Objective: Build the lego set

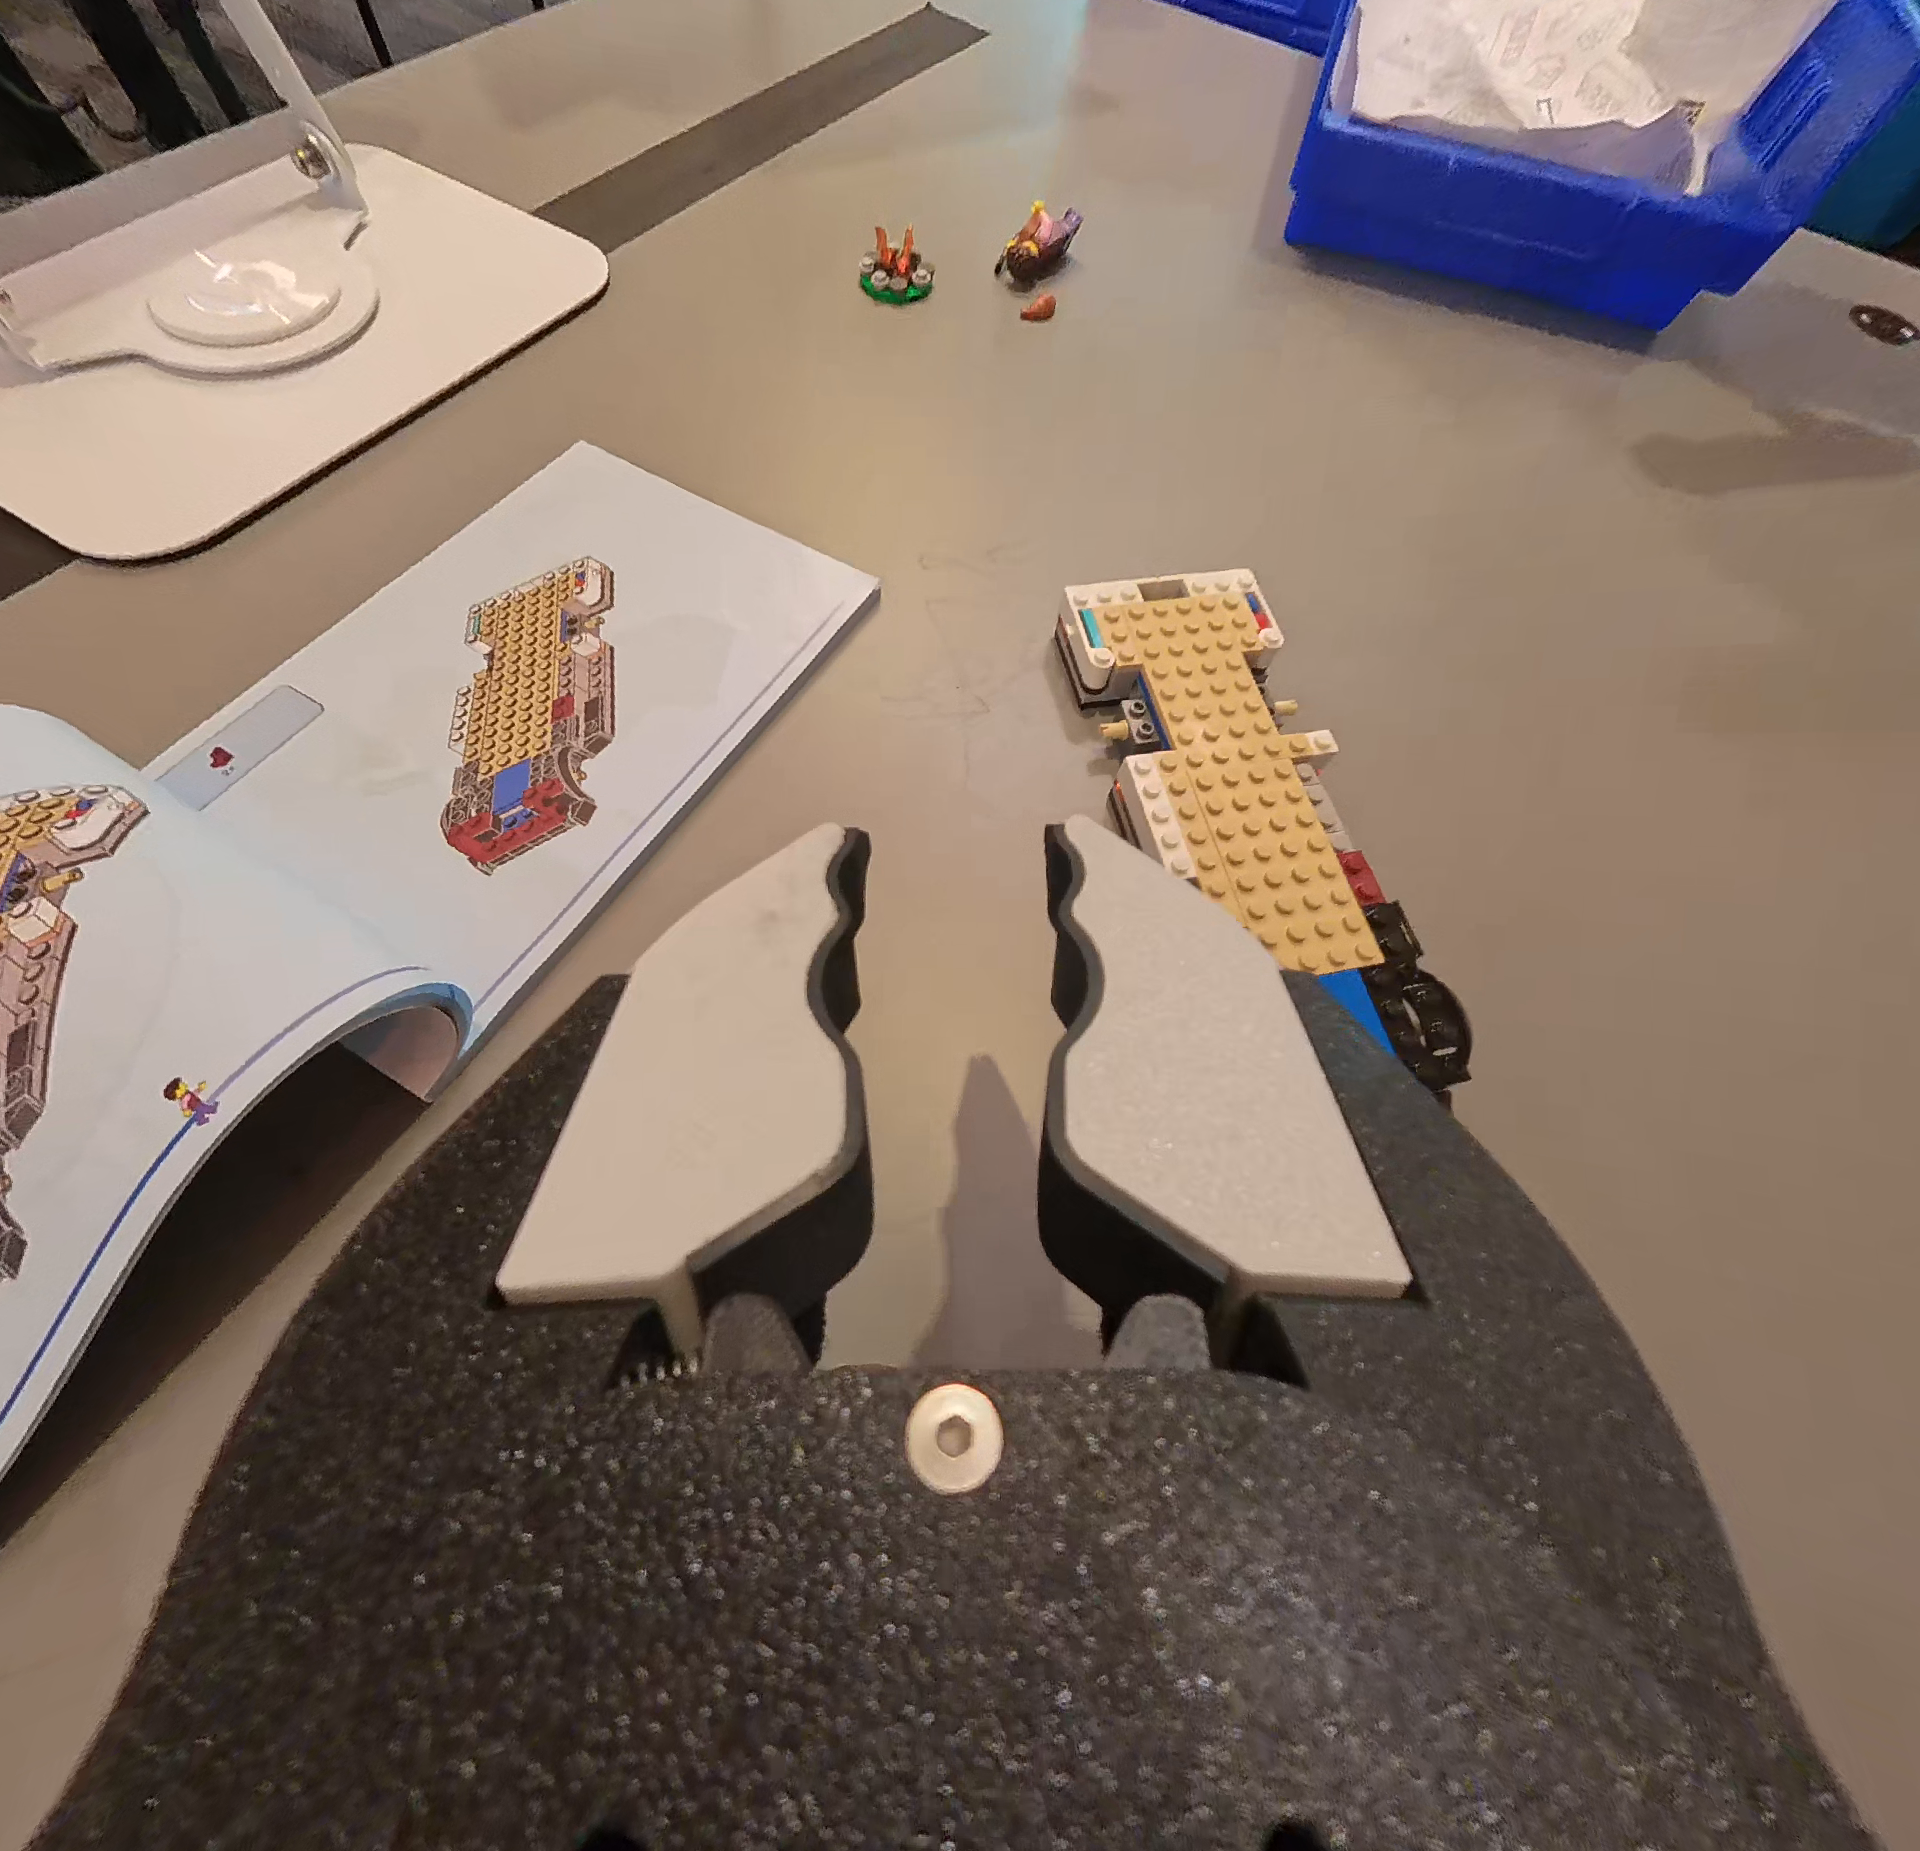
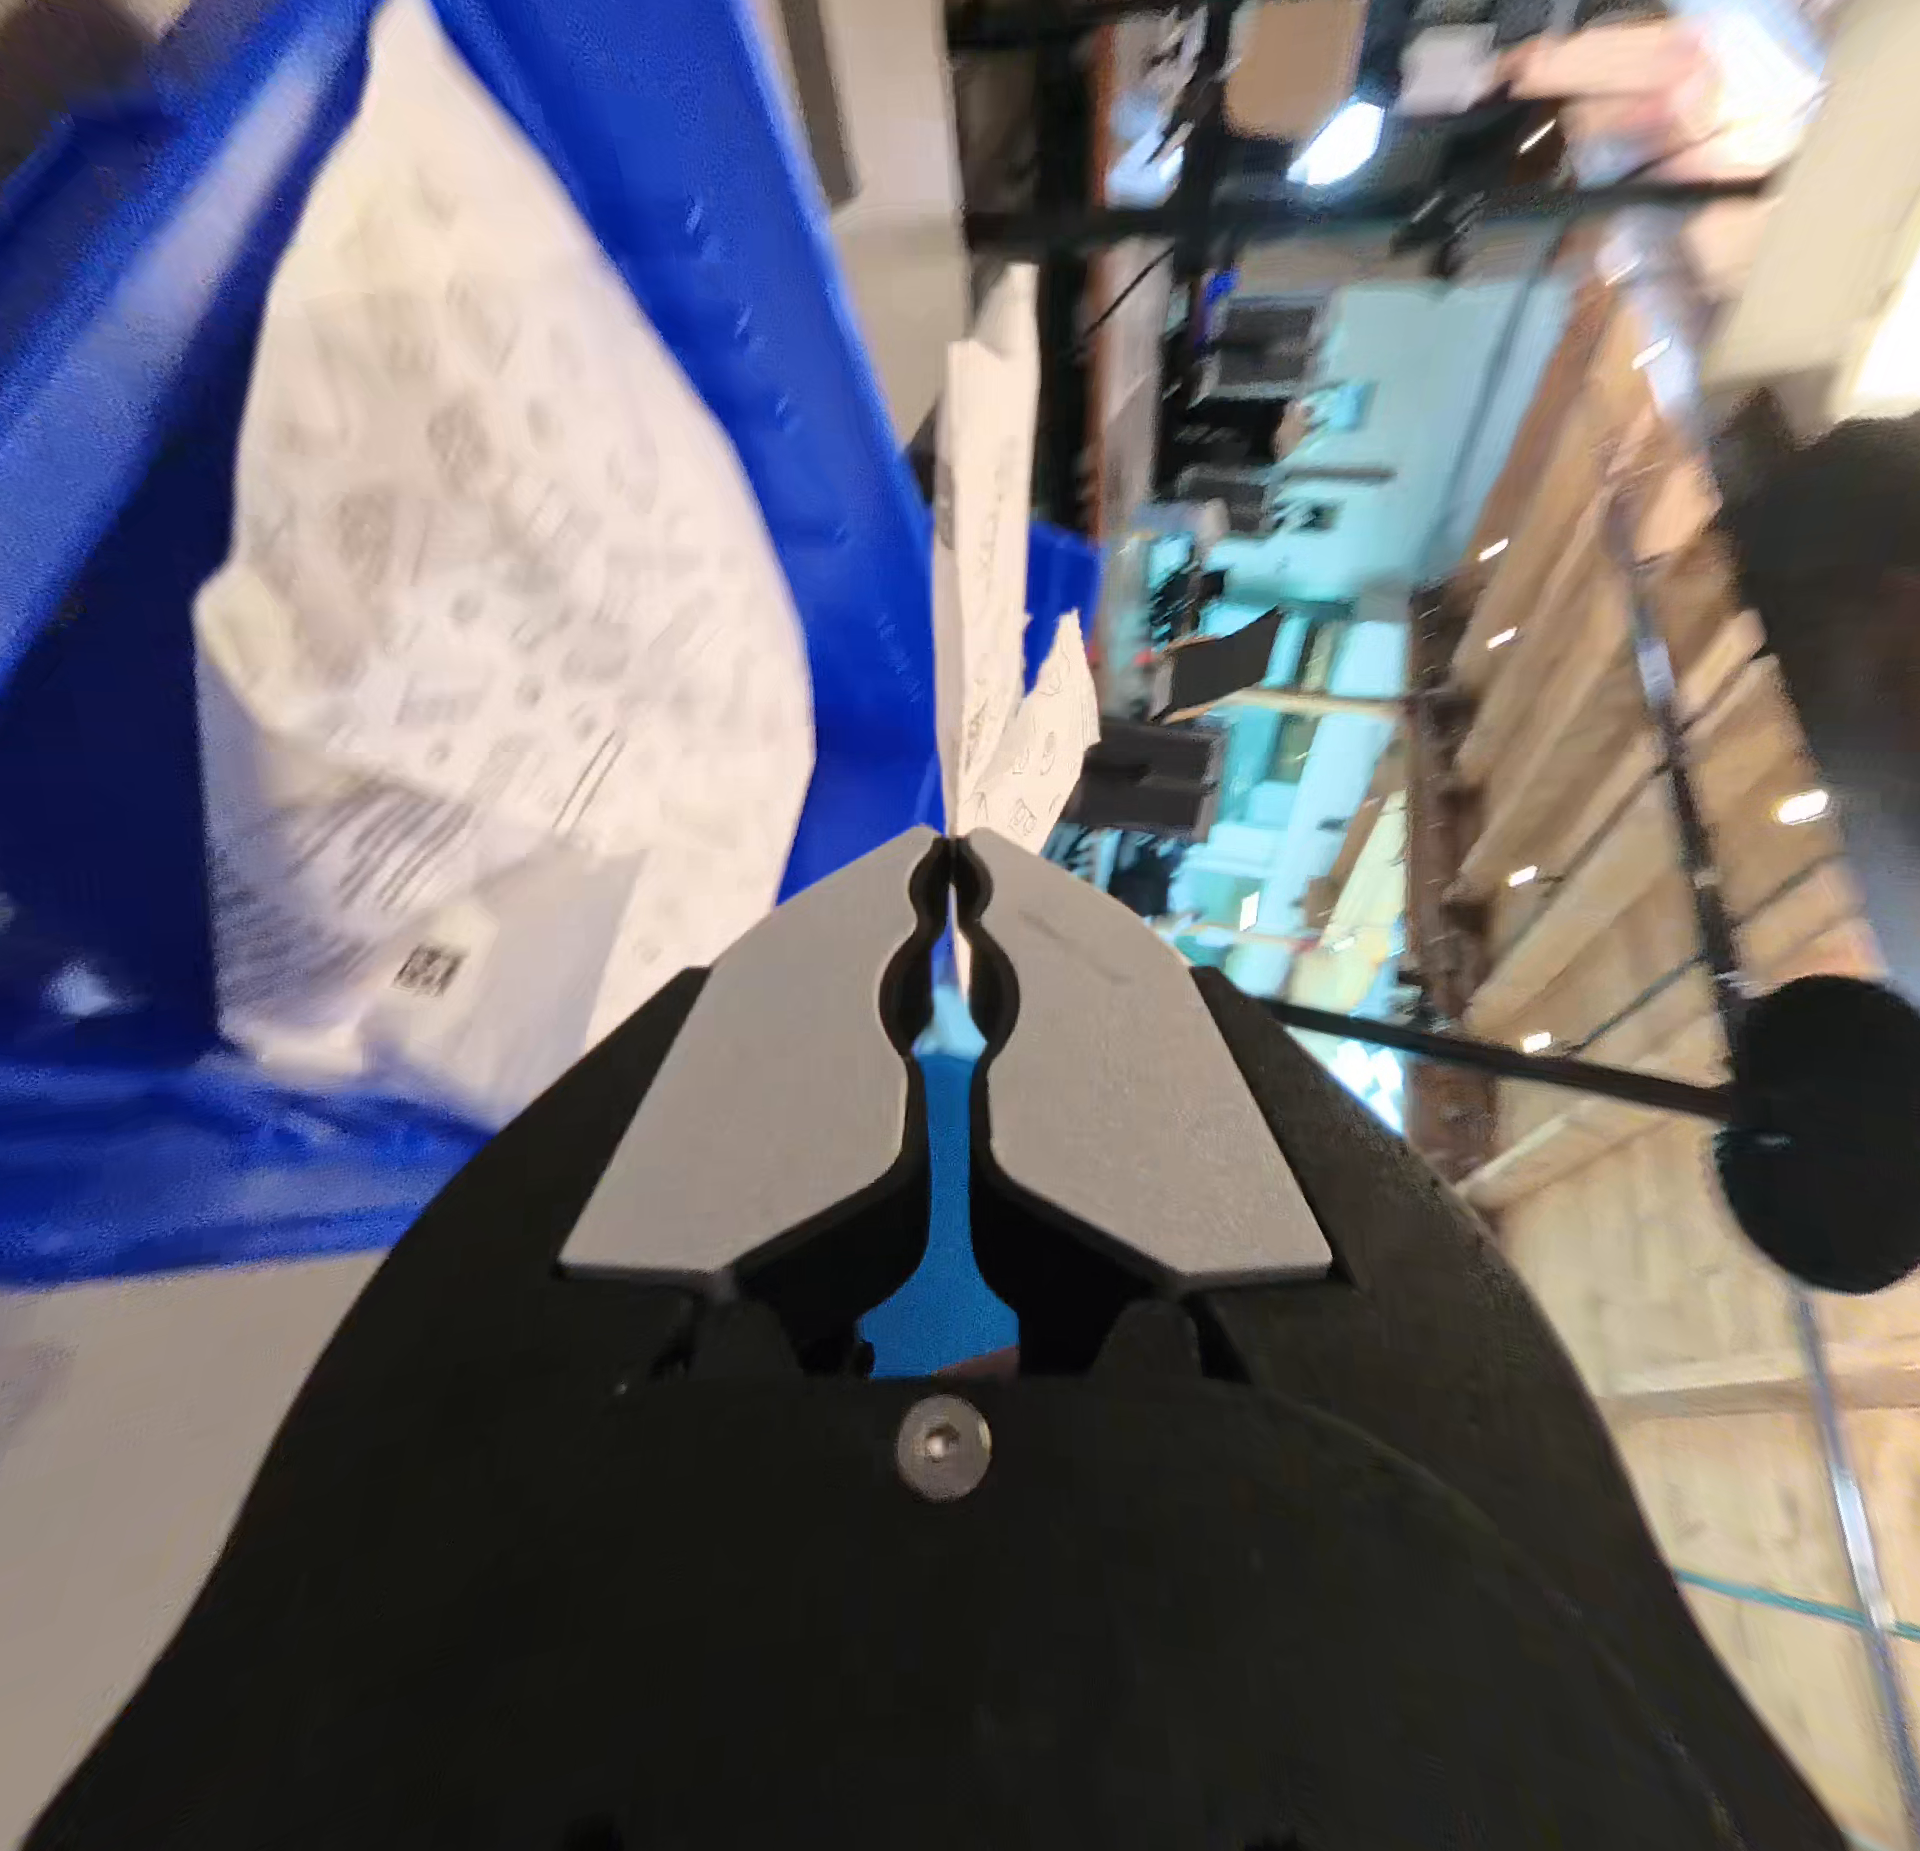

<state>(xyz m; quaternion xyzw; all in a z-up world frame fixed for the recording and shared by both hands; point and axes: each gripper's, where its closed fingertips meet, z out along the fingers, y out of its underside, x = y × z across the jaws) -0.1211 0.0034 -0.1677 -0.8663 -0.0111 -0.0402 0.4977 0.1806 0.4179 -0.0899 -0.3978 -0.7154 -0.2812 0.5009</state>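
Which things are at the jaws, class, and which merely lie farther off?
At the jaws:
printed paper, pinched by the shut right gripper
brick model, beside the open left gripper

Farther off:
booklet
blue bin
toy figure
toy campfire
white stand

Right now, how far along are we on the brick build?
Done: tan-topped toy brick vehicle chassis stands part-built beside the open pale-blue instruction booklet.
In hand: right gripper is shut on a thin white printed paper bag by the blue plastic bin; left gripper is open and holds nothing.
Left: the booklet's red front isn't on the chassis.
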